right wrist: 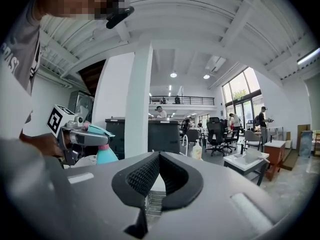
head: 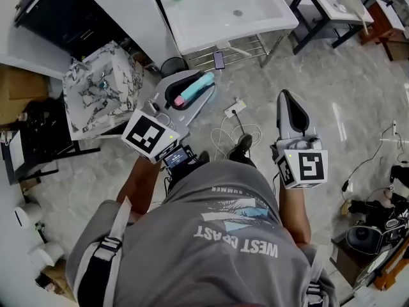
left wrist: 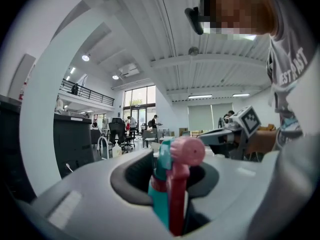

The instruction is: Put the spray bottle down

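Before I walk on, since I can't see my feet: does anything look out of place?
Yes: a white power socket and its loose white cable lie on the grey marble floor beside your black shoe; they could trip you.

Big open-plan office hall doubling as a test lab.

- Office side: rolling office chairs (right wrist: 217, 134), dark cabinet (right wrist: 162, 136), tall windows (right wrist: 242, 91), railed mezzanine (right wrist: 182, 101), strip lights (left wrist: 205, 96) on a ribbed ceiling, white pillar (right wrist: 137, 99), people (right wrist: 263, 119) standing around in the back.
- Lab side: mock-up washstands standing loose on the polished stone floor (head: 319, 75), namely a white basin (head: 211, 18) on a metal frame, a marble-patterned basin (head: 102, 91) and a third basin (head: 332, 2) on a black stand.
- Power strip (head: 235, 109) with loose cable on the floor, and a pile of gear (head: 377, 229) at the lower right.
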